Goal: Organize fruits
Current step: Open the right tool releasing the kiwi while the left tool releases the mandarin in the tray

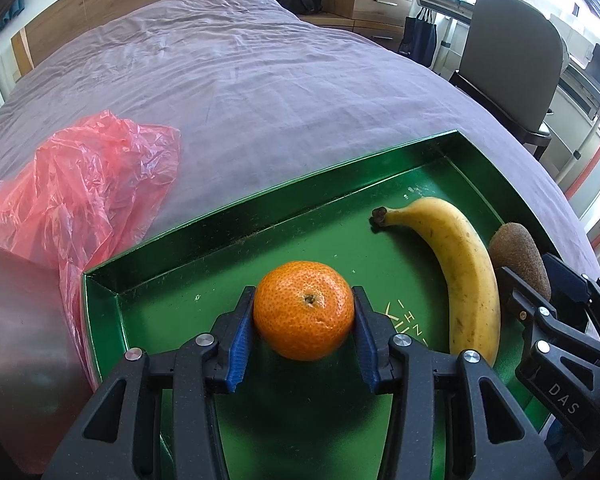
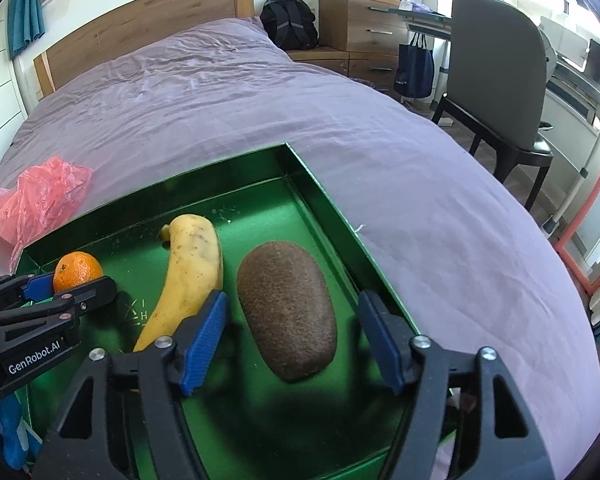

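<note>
A green tray (image 1: 260, 200) lies on a bed with a purple sheet. My left gripper (image 1: 302, 294) is shut on an orange mandarin (image 1: 304, 310) over the tray's left part, both blue pads pressed on its sides. A yellow banana (image 1: 468, 268) lies in the middle and a brown kiwi (image 1: 516, 248) beside it on the right. In the right wrist view my right gripper (image 2: 293, 298) stands open around the kiwi (image 2: 288, 312), which lies on the tray floor (image 2: 260, 208) with gaps to both pads. The banana (image 2: 188, 268) touches its left finger. The mandarin (image 2: 76, 270) and left gripper (image 2: 74, 284) show at the far left.
A crumpled red plastic bag (image 1: 80, 184) lies on the sheet left of the tray. A grey metallic surface (image 1: 20, 340) fills the near left corner. A grey chair (image 2: 496, 80) and a desk stand beyond the bed's right edge, with a black backpack (image 2: 288, 24) at the far end.
</note>
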{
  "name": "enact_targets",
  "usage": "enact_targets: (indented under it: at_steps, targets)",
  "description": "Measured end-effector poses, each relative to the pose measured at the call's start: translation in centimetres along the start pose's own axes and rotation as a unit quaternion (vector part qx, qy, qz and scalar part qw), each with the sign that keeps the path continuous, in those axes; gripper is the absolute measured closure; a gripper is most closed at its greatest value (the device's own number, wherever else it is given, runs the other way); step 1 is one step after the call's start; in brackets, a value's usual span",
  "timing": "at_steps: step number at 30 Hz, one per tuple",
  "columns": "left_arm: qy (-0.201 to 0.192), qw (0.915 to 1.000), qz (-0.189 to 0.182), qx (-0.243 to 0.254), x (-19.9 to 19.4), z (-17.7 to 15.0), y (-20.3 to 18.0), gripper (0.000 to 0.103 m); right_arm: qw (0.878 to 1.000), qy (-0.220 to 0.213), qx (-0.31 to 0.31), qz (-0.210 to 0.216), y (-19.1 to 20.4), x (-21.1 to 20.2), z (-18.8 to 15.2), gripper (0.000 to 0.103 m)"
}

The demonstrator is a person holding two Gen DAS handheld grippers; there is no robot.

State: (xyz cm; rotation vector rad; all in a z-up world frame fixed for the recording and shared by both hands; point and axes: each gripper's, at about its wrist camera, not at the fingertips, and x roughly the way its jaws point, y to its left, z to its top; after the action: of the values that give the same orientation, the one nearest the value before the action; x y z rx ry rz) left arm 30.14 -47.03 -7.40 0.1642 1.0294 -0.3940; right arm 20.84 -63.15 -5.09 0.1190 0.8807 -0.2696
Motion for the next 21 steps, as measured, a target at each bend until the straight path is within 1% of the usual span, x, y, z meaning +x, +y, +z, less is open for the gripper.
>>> enact_targets:
  at_steps: [2,6,8,13,21]
  targets:
    - [0.000,1.0000,0.001,0.001,0.0,0.0,0.0,0.063,1.000,-0.003,0.004,-0.004,0.0,-0.2,0.0,0.006]
    - [-0.001,1.0000,0.001,0.002,0.0,0.0,0.0,0.063,1.000,-0.005,0.008,-0.009,0.1,-0.5,0.0,0.004]
    - [-0.002,1.0000,0.000,0.002,-0.1,-0.1,0.0,0.063,1.000,-0.009,0.011,-0.011,0.1,-0.7,0.0,0.000]
    - [-0.008,1.0000,-0.002,0.002,-0.5,-0.3,0.1,0.063,1.000,-0.021,0.007,-0.019,0.9,-1.7,-0.1,0.000]
    - [-0.018,0.9998,-0.003,-0.001,-1.7,-0.5,0.6,0.063,1.000,-0.020,0.014,-0.018,1.8,-2.9,-0.8,0.000]
